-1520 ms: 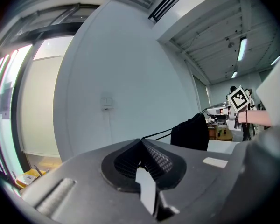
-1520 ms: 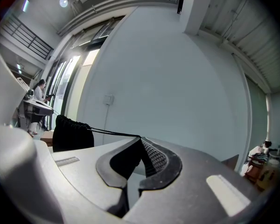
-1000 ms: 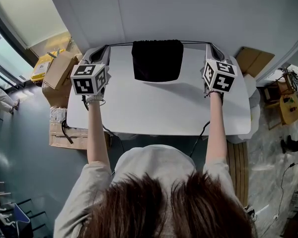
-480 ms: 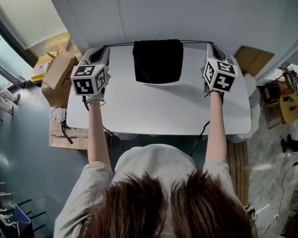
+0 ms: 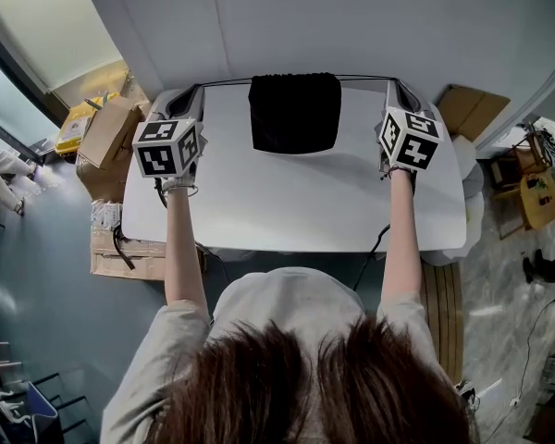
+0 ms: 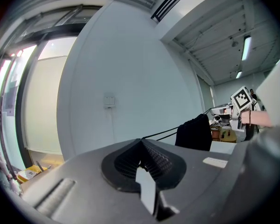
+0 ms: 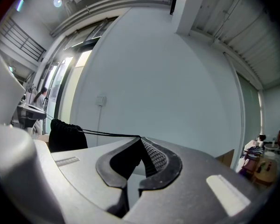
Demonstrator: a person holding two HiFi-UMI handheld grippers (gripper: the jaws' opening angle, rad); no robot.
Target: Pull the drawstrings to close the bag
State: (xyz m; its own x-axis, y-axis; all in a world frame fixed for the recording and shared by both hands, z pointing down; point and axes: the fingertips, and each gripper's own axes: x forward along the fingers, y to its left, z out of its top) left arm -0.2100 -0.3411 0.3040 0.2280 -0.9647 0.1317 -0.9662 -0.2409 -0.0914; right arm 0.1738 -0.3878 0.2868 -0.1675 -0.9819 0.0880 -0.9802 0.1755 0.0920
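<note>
I find the black bag (image 5: 294, 112) at the far edge of the white counter (image 5: 287, 202), its top edge gathered. Left of the bag, my left tongs (image 5: 200, 88) are clamped together on the left drawstring (image 5: 227, 82). Right of the bag, my right tongs (image 5: 392, 83) are clamped on the right drawstring (image 5: 365, 79). Both cords run taut from the bag's top corners.

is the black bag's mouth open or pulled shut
Looks shut: the black bag is puckered along its top, drawstrings taut to left tongs and right tongs.
</note>
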